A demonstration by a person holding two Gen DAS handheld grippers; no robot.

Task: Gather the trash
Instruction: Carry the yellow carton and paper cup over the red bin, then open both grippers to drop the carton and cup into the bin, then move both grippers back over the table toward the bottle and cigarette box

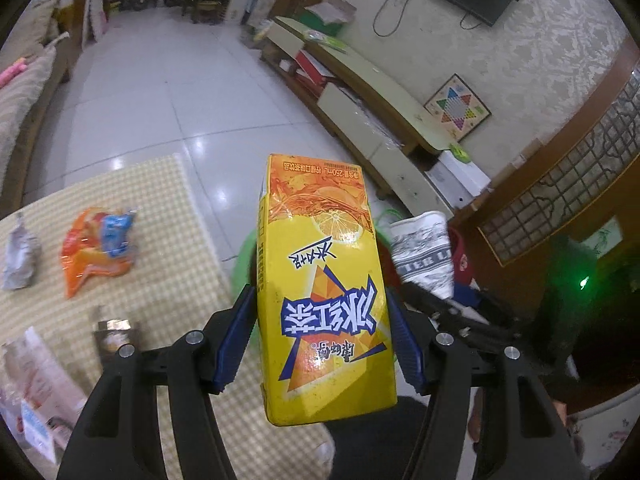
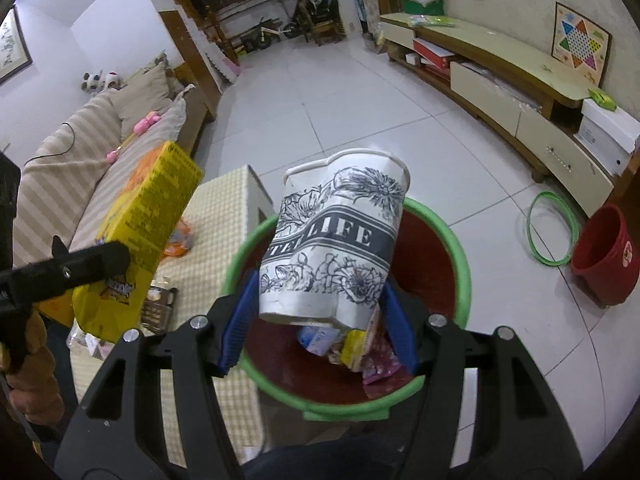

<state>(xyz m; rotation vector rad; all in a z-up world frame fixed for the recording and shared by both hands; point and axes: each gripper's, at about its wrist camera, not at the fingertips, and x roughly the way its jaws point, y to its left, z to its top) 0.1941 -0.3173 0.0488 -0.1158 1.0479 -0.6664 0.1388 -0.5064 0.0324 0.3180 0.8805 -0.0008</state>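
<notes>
- The left hand-held gripper [image 1: 320,344] clamps a yellow drink carton [image 1: 320,280] between its blue pads, the carton raised above the edge of the checked surface [image 1: 168,208]; its jaws stand only as wide as the carton.
- The right hand-held gripper [image 2: 316,320] pinches a crumpled paper cup [image 2: 336,240] printed with flowers and the word "LIFE", held directly over the green-rimmed bin [image 2: 460,256]; its jaws are closed onto the cup's dented lower part.
- On the surface well to the left of the carton lie an orange snack wrapper [image 1: 96,252], a silver foil packet [image 1: 20,256] beside it, and a small dark wrapper [image 1: 116,336] nearer the camera.
- The carton fills the middle of the left wrist view and hides most of the bin, only green slivers showing at its sides; the cup shows just right of it.
- Only the right wrist view looks into the bin, where wrappers [image 2: 360,352] already lie on its red bottom; it also shows a red bucket [image 2: 604,256] and a green hoop [image 2: 552,232] on the tiled floor [image 2: 340,112], well apart from the bin.
</notes>
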